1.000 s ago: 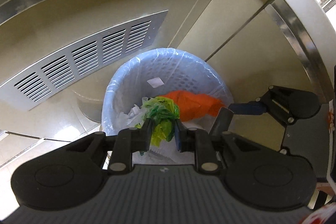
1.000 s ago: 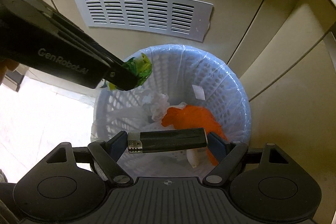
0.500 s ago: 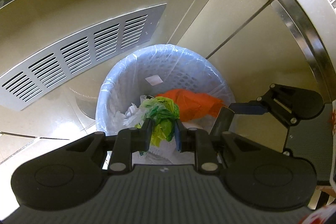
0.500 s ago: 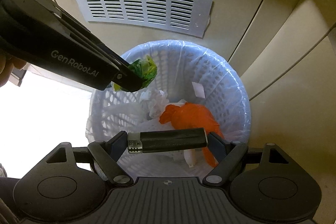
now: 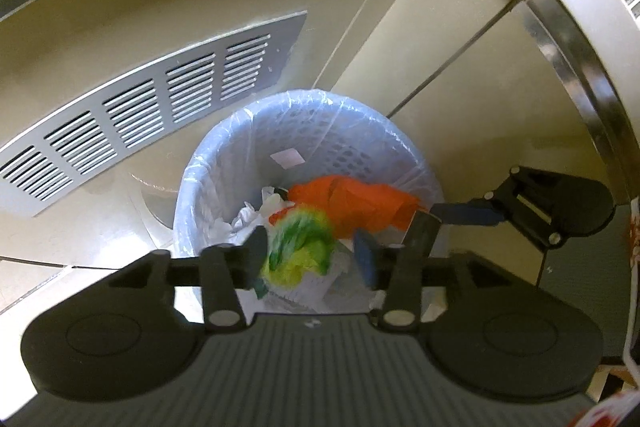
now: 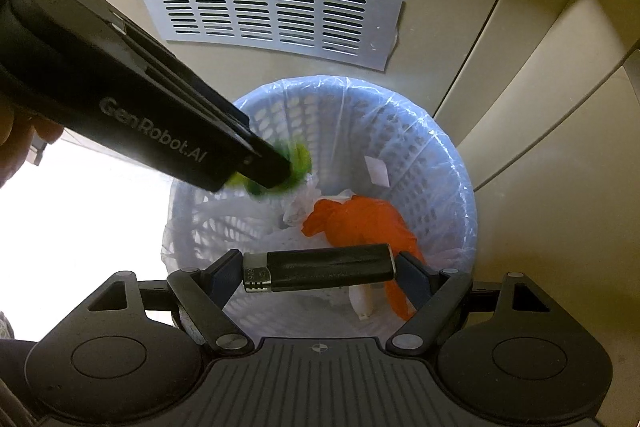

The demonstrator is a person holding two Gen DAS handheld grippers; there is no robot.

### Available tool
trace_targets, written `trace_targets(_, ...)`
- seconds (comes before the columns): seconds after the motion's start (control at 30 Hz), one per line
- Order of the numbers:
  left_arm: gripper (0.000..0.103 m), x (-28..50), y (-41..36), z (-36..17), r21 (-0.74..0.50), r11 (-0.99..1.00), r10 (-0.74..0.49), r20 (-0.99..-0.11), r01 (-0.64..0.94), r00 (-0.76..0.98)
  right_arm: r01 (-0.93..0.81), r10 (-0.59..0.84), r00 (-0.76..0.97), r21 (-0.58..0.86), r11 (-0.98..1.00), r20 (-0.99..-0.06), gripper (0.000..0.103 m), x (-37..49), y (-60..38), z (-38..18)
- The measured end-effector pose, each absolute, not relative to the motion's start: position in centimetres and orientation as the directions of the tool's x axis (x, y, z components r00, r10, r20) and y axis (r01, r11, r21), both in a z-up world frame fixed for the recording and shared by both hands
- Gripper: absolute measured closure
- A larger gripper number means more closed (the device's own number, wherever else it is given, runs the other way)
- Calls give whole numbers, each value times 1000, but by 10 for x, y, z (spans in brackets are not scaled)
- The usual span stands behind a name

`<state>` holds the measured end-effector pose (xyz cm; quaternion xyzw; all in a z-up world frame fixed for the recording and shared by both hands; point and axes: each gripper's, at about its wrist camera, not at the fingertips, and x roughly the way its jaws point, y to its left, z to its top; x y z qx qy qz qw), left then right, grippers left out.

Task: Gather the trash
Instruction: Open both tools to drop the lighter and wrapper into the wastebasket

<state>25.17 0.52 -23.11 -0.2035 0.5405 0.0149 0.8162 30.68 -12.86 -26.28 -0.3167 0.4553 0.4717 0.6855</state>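
Left gripper [image 5: 310,255] opening, I'm dropping green wrapper [image 5: 300,247], seemingly free | right gripper [image 6: 320,269] clamps lighter [image 6: 320,267] | bin [image 6: 440,147] next

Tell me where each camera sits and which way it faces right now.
Left wrist: rides the left gripper, looking steeply down into the lined wastebasket; its jaws are opening around the green wrapper.
Right wrist: rides the right gripper, also looking down; it clamps a black lighter.
Shared: wastebasket, orange bag, vent grille, each other's gripper.
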Motion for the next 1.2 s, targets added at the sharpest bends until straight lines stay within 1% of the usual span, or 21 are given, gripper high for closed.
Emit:
trace_targets(0.53, 58, 227, 19, -214, -286, 915, -142, -890, -286, 434, -934, 374, 148, -6, 357, -916, 21, 304, -131, -259)
trace_targets(0.73, 58, 218, 27, -211, -274, 910, -121, -894, -312, 432, -932, 406, 162, -4, 363, -899, 21, 305, -129, -256)
trace_targets(0.83, 58, 216, 29, -210, -271, 909, -116, -895, -317, 431, -928, 420, 158, 11, 372, -894, 18, 307, -127, -255)
trace_targets(0.9, 58, 215, 31, -209, -271, 908, -115, -895, -320, 432, -923, 425, 155, 22, 383, -892, 13, 308, -127, -255)
trace_targets(1.2, 58, 209, 33, -202, -267, 913, -109, -888, -307, 447, -920, 424, 163, 18, 392, -891, 13, 300, -129, -246)
